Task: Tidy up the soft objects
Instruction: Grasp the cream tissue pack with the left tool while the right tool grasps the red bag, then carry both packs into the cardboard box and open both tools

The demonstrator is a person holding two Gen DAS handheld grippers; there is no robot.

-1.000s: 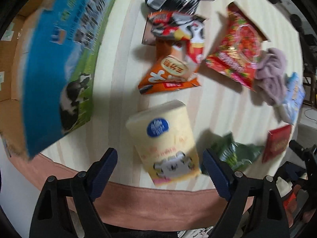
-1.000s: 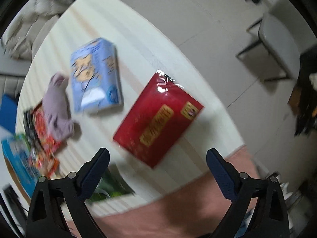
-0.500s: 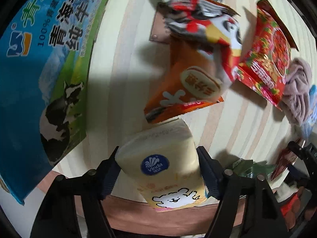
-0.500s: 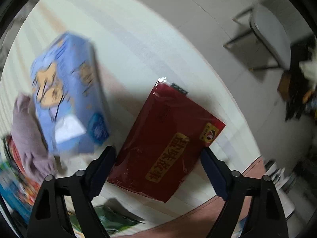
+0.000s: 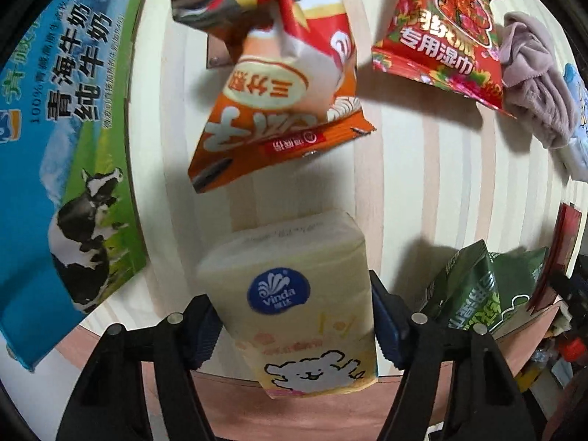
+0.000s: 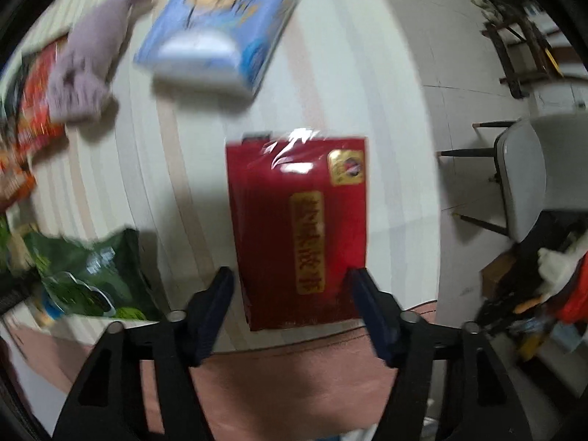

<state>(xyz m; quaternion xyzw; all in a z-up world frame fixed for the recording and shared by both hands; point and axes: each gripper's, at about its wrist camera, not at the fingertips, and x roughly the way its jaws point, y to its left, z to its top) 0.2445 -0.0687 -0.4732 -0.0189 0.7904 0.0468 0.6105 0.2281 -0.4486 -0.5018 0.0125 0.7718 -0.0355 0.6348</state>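
In the left wrist view my left gripper (image 5: pixel 294 319) is shut on a yellow Vinda tissue pack (image 5: pixel 294 294); both blue pads press its sides, at the table's front edge. In the right wrist view my right gripper (image 6: pixel 290 290) is open and straddles the near end of a red flat pack (image 6: pixel 297 224); the pads stand beside it, and I cannot tell if they touch. A blue tissue pack (image 6: pixel 220 25) and a mauve cloth (image 6: pixel 88 62) lie beyond. The cloth also shows in the left wrist view (image 5: pixel 533 73).
An orange snack bag (image 5: pixel 279 110), a red wet-wipes pack (image 5: pixel 441 36) and a green bag (image 5: pixel 474 294) lie on the striped table (image 5: pixel 422 183). A blue milk carton box (image 5: pixel 62 147) stands at the left. A grey chair (image 6: pixel 522 180) stands off the table's right edge.
My left gripper has moved forward around the yellow tissue pack and shut on it. My right gripper has moved forward and turned until it straddles the red pack, and its jaws have narrowed.
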